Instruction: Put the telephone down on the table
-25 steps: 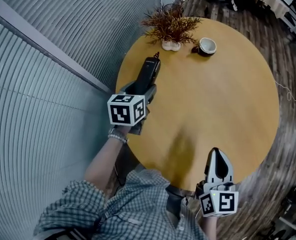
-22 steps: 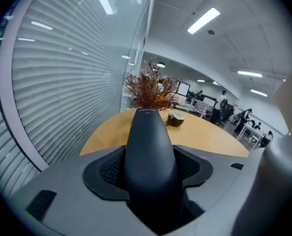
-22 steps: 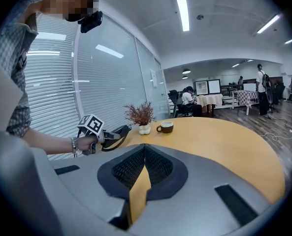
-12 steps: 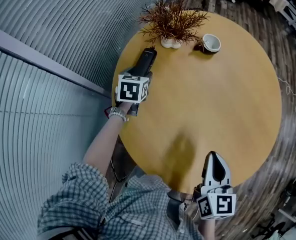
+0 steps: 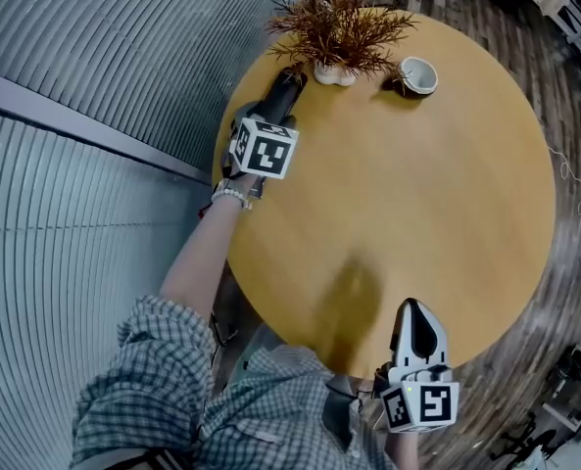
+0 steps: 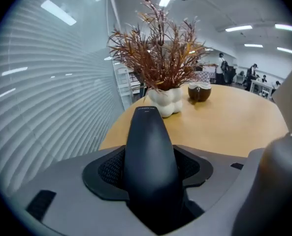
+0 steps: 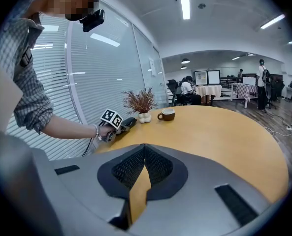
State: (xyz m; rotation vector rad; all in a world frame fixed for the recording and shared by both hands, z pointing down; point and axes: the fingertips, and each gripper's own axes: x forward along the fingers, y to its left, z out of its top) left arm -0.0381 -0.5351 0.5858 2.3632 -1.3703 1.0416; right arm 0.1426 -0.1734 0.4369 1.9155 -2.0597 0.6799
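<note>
The telephone point(image 5: 283, 89) sits in the upper left of the head view, over the rim of the round bench point(image 5: 437, 204), clamped in your left gripper point(image 5: 273, 114). A second ago it was lower in the frame and well short of the plant. Now you have carried it up along the bench's left edge, and its far tip lies just beside the white vase point(image 5: 333, 73) of the dried plant point(image 5: 339, 23). The marker cube has gone up with it and turned a little. Your right gripper point(image 5: 416, 313) has barely shifted; it hangs at the lower right, over the near rim of the bench.

In the left gripper view the dark telephone point(image 6: 150, 151) stands between the fingers, which are spread wide and press on its sides, with the vase point(image 6: 165, 101) and the cup point(image 6: 199, 91) beyond it. In the right gripper view your right gripper point(image 7: 138, 181) has its fingers drawn together at the tips with nothing held; only a narrow wedge of bench shows between the pads.

In the head view the cube and the gripper body cover the handset's near half, so you see only its far end. In the left gripper view its lower end sinks out of sight between the pads. No view settles whether the telephone touches the bench or hangs just above it. From the right gripper view the telephone point(image 7: 128, 122) is small and far off, and its underside is too small to make out. The plant's branches overhang the vase.
</note>
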